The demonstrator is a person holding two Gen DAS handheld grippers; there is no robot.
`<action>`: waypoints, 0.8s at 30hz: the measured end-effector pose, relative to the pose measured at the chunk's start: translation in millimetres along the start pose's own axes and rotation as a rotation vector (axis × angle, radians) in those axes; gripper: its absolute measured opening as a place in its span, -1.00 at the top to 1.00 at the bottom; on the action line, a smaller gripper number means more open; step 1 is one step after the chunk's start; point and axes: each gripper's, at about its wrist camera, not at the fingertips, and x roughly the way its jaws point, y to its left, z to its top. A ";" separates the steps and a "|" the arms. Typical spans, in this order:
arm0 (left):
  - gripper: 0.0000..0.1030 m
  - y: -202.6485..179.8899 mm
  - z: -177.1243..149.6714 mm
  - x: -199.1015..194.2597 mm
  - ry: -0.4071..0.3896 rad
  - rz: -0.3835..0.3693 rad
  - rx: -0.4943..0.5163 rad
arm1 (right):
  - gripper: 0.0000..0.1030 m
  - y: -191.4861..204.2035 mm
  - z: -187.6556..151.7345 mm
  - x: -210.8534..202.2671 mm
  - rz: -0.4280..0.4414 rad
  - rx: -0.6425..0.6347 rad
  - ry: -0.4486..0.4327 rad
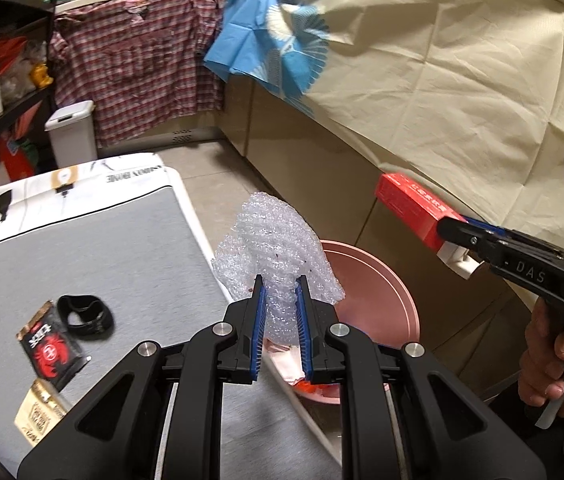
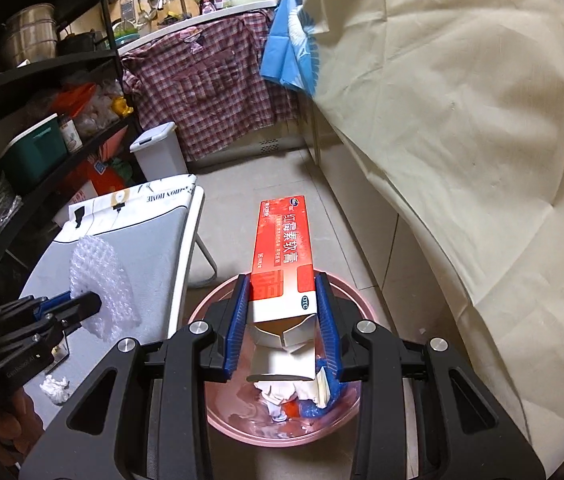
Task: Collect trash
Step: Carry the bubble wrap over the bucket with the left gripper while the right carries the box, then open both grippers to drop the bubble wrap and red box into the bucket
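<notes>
The left gripper (image 1: 279, 280) grasps bubble wrap (image 1: 277, 256) and the right gripper (image 2: 283, 284) grasps a red ointment box (image 2: 282, 248); released off-centre, either could miss the pink basin (image 2: 217, 304) and land on the floor.

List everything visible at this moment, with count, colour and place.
bubble wrap: 1, clear, held in left gripper
carton: 1, red and white, held in right gripper over basin
basin: 1, pink, on floor, trash inside
ironing board: 1, grey, left of basin
sachets: 2, black-red and tan, on board
strap: 1, black, on board
crumpled tissue: 1, white, on board
bin: 1, white, on floor
plaid shirt: 1, red, hung over counter
left gripper: 1, black, blue fingers
right gripper: 1, black, blue fingers
</notes>
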 end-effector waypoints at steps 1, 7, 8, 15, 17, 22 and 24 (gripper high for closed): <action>0.72 -3.3 -0.1 3.6 0.005 -0.001 0.009 | 0.34 -1.5 -0.1 0.0 0.003 0.004 -0.005; 0.72 -16.2 -1.2 21.7 0.036 -0.013 0.035 | 0.34 -2.2 -3.4 8.2 -0.005 -0.006 0.009; 0.72 -18.2 -1.5 24.2 0.040 -0.015 0.039 | 0.34 -2.3 -3.5 8.8 -0.006 -0.006 0.009; 0.71 -31.0 -1.8 37.9 0.059 -0.024 0.067 | 0.34 -3.7 -3.4 15.6 -0.010 -0.003 0.024; 0.71 -32.9 -1.0 40.0 0.067 -0.039 0.071 | 0.34 -4.7 -3.0 17.5 -0.008 0.003 0.028; 0.49 -37.6 -1.3 44.3 0.084 -0.056 0.080 | 0.27 -4.1 -0.1 23.5 -0.005 0.005 0.037; 0.38 -38.4 -1.8 43.8 0.078 -0.049 0.087 | 0.14 -4.3 -0.2 24.1 -0.024 0.003 0.037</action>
